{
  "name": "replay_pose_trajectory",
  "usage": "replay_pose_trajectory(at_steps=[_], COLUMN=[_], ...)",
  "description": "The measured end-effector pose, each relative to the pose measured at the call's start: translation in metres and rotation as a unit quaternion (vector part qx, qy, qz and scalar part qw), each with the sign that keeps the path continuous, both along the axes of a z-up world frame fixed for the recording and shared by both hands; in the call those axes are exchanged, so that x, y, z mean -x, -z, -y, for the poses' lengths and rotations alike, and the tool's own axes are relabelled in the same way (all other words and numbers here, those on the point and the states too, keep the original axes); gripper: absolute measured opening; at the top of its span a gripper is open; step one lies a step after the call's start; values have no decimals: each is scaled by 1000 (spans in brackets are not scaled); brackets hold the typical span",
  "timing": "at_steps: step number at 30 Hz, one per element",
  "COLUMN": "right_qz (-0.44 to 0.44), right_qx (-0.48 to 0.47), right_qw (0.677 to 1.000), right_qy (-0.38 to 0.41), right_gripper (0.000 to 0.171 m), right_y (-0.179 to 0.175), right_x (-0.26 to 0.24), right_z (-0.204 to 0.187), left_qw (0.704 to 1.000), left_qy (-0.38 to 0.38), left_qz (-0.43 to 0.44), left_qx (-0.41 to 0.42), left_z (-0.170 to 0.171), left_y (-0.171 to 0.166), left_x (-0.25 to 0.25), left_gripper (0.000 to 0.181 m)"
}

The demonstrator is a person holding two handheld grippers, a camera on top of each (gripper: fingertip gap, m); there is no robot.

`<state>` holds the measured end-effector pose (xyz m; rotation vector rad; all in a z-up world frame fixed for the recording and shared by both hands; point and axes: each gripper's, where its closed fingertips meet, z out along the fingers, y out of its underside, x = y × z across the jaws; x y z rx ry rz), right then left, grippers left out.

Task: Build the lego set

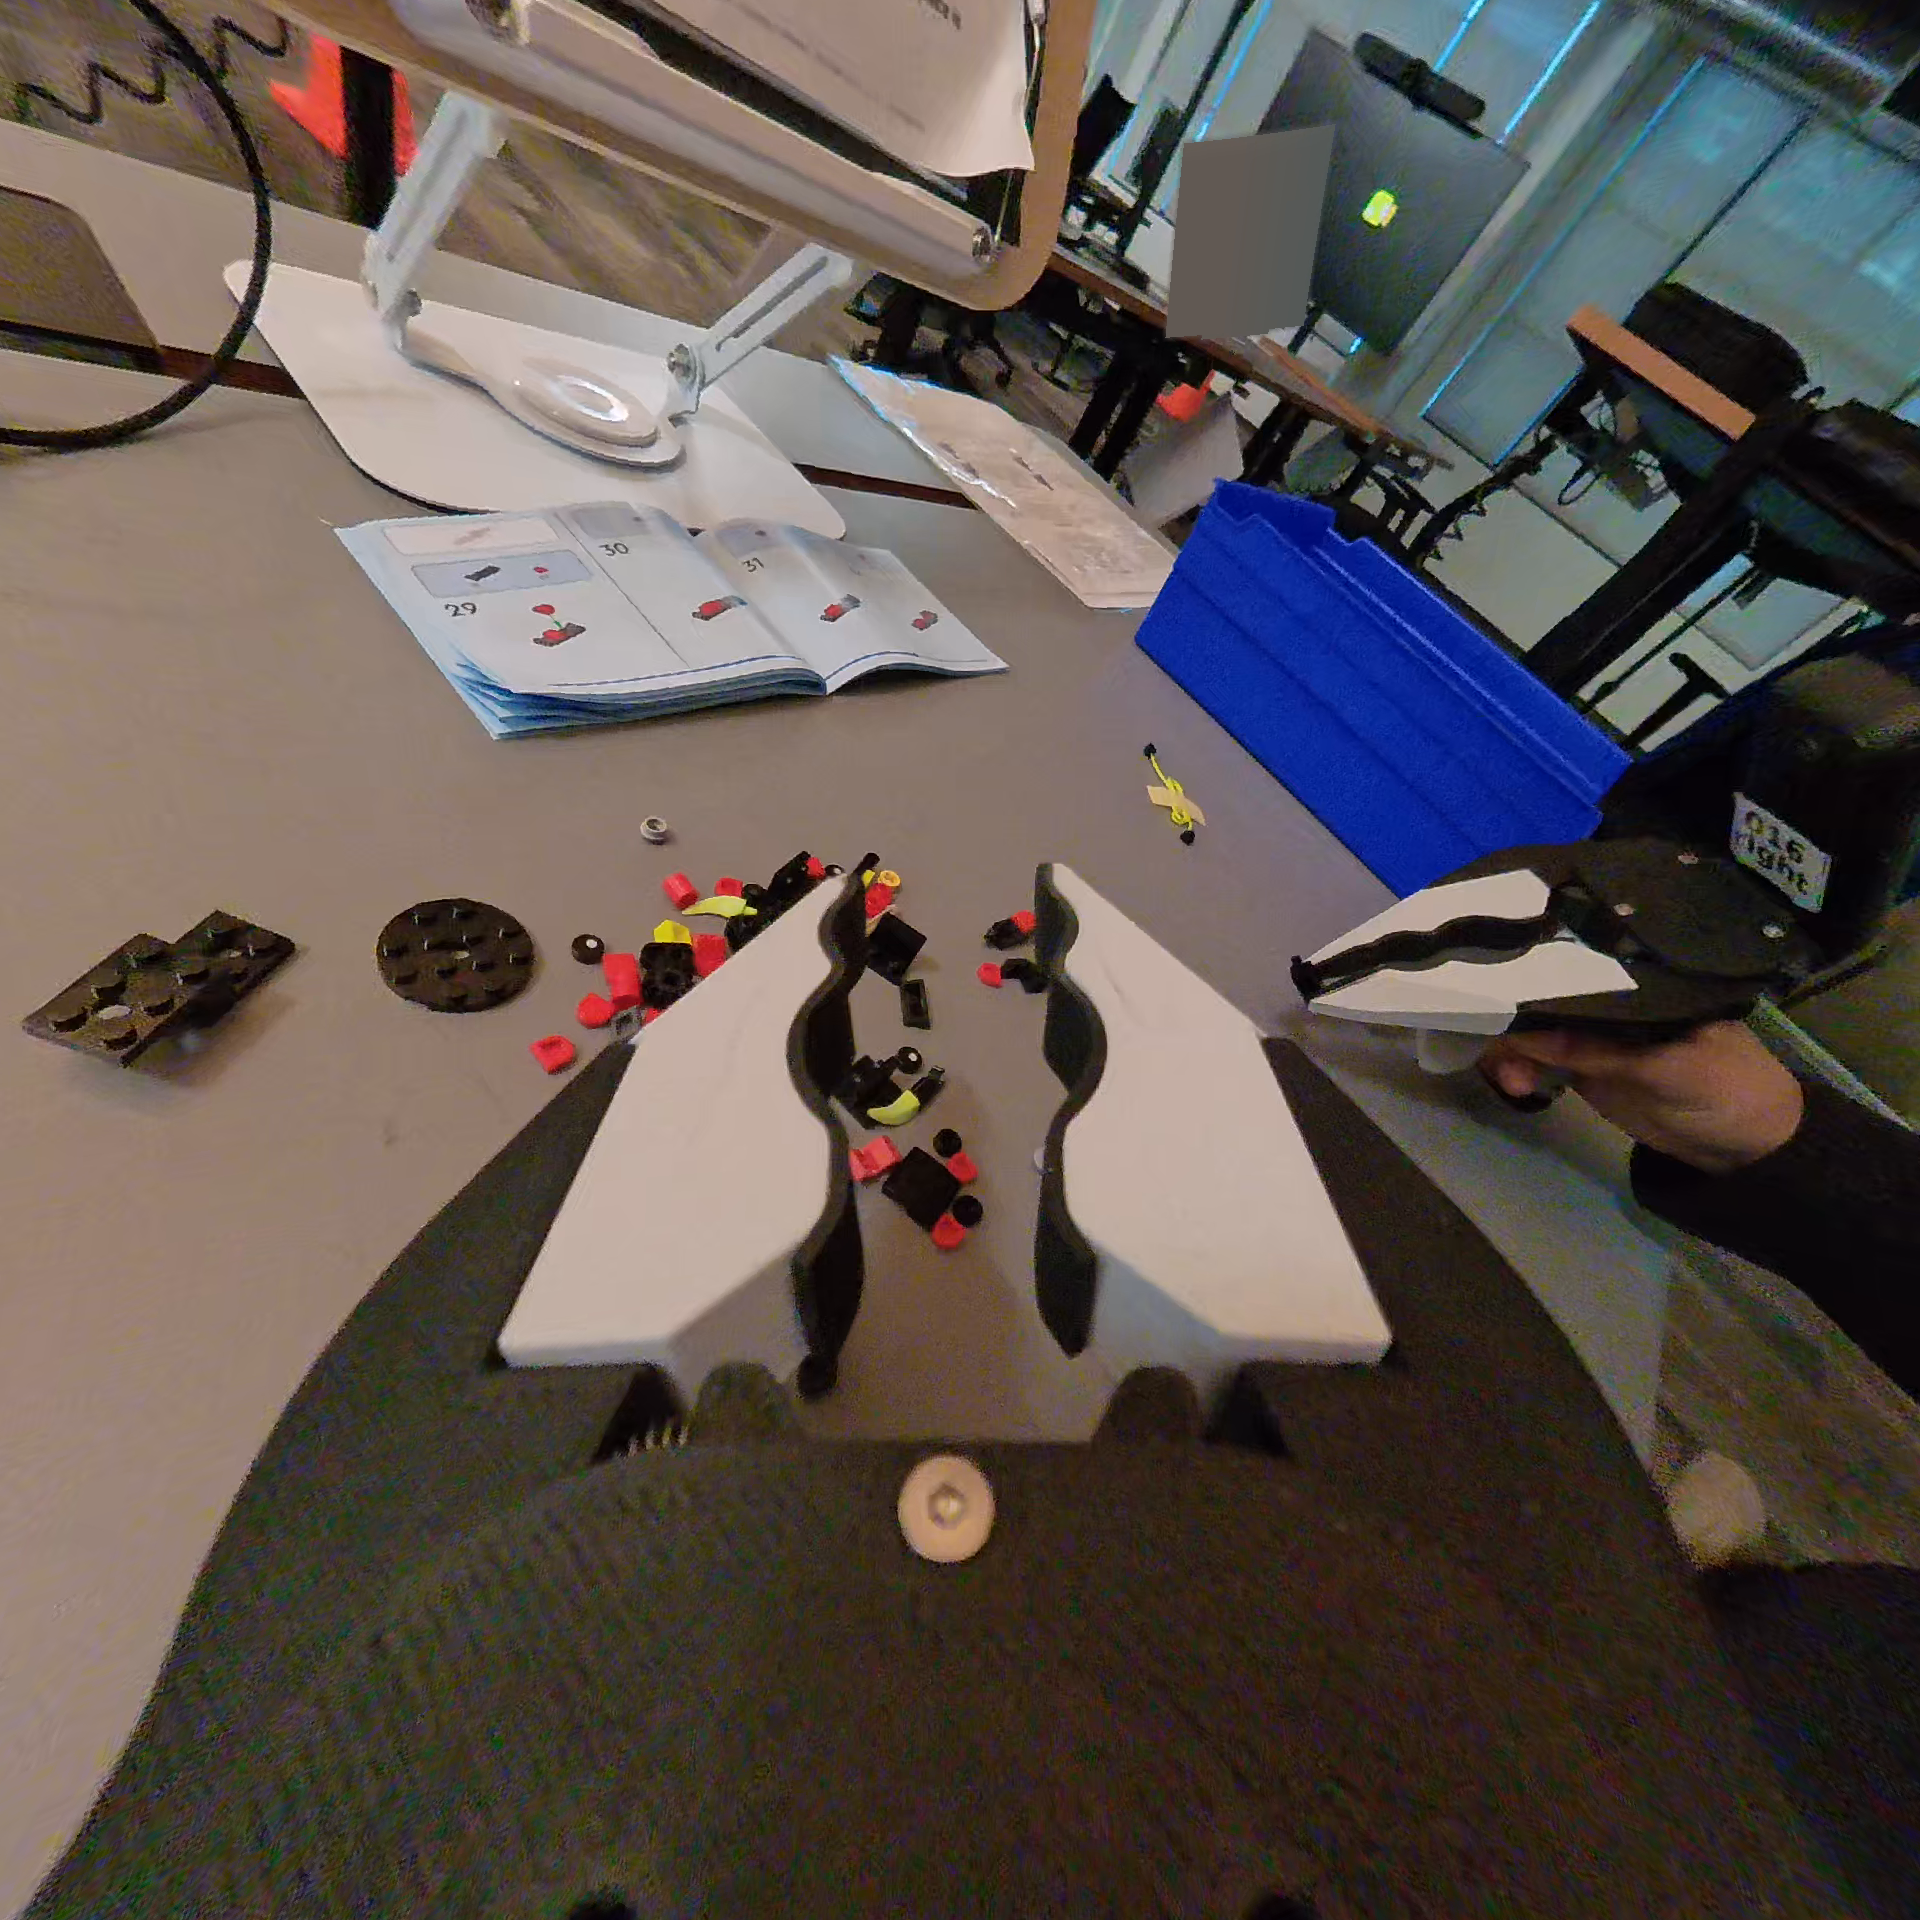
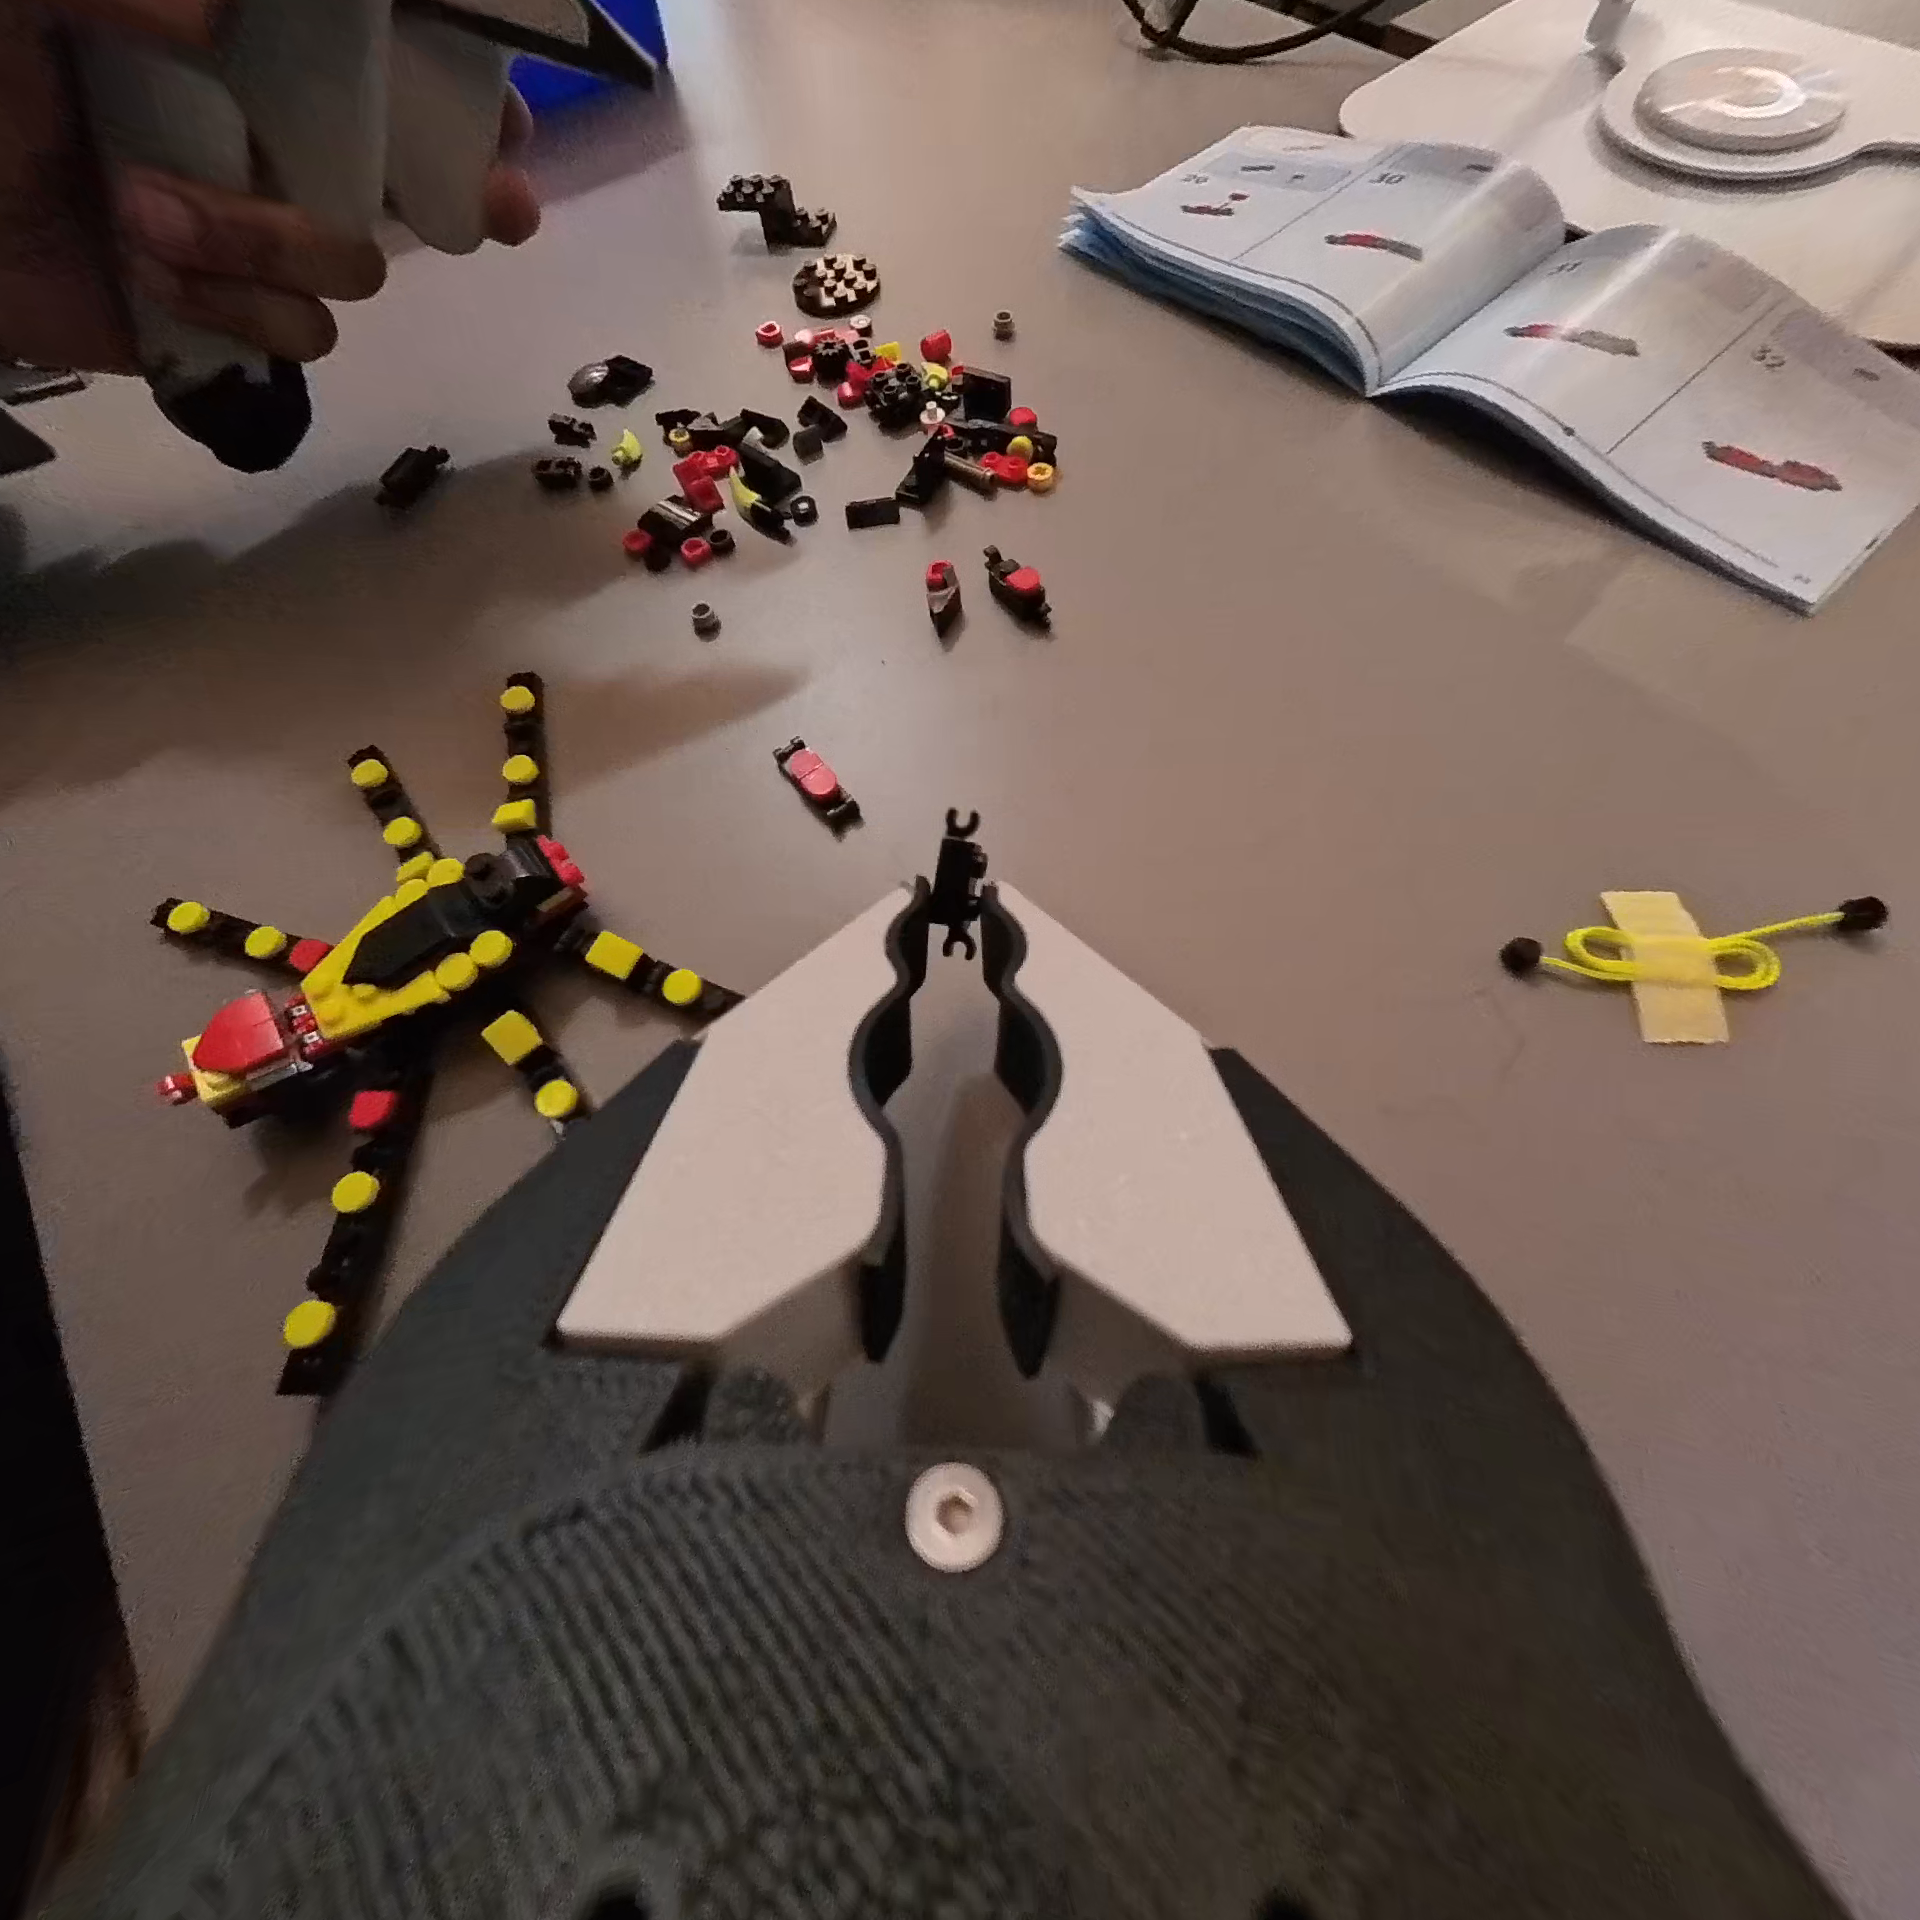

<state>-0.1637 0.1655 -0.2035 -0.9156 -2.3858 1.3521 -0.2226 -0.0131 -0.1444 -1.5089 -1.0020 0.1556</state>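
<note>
My left gripper (image 1: 951,883) is open and empty, held above a pile of small red, black and yellow lego pieces (image 1: 894,1039) on the grey table. My right gripper (image 2: 951,894) is shut on a small black clip piece (image 2: 958,878) that stands upright between its tips; it also shows at the right of the left wrist view (image 1: 1309,982). A partly built yellow, black and red spider-like model (image 2: 416,966) lies to the left of my right gripper. The pile of loose pieces (image 2: 821,436) lies farther ahead. A small red and black assembly (image 2: 818,781) lies just in front of the tips.
An open instruction booklet (image 1: 665,613) (image 2: 1507,322) lies on the table. A blue bin (image 1: 1382,675) stands at the right. A black round plate (image 1: 455,954) and a black plate assembly (image 1: 156,987) lie at the left. A yellow string with tape (image 2: 1673,961) lies at the right. A white stand base (image 1: 499,395) is behind.
</note>
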Motion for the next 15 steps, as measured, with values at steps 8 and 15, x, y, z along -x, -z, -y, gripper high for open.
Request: replay_pose_trajectory(at_steps=[8,15], right_qz=[52,54], right_qx=[23,33], right_qw=[998,998], right_qy=[11,19], right_gripper=[8,8], right_y=[10,8], right_x=[3,5], right_z=[0,-2], left_qw=[1000,999], left_qy=[7,31], left_qz=[6,23], left_qx=[16,8], left_z=[1,-7], left_y=[9,11], left_x=[1,-5], left_gripper=[32,14])
